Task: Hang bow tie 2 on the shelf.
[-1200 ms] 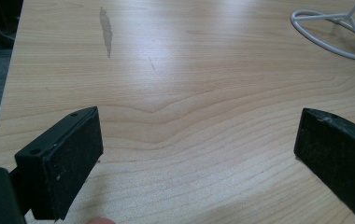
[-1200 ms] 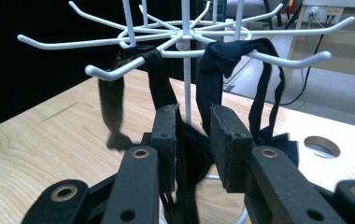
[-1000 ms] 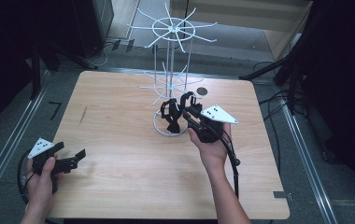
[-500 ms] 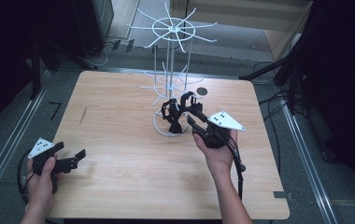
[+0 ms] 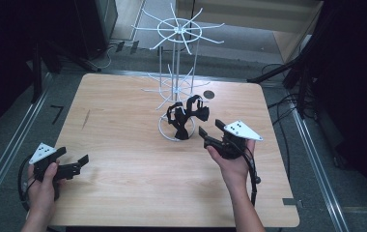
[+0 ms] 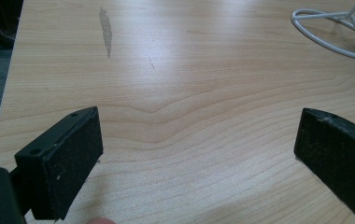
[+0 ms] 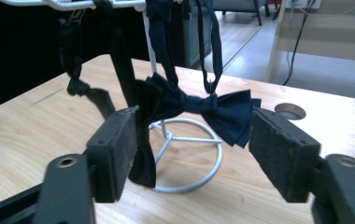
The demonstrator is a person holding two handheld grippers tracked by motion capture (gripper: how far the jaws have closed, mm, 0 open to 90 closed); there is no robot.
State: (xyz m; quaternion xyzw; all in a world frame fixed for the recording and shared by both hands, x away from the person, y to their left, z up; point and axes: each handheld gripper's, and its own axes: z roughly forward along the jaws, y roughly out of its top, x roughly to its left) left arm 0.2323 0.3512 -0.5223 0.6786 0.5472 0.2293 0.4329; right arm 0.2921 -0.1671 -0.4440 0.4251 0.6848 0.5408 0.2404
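right gripper (image 5: 209, 131) sits just beside the white wire rack (image 5: 174, 92), jaws spread and just been opening, nothing pressed between them. the dark bow tie (image 7: 203, 109) hangs from the rack just beyond the pads (image 7: 278, 156), above the rack's ring base. left gripper (image 5: 73, 162) is well apart from the rack, jaws wide over bare table (image 6: 189, 93).
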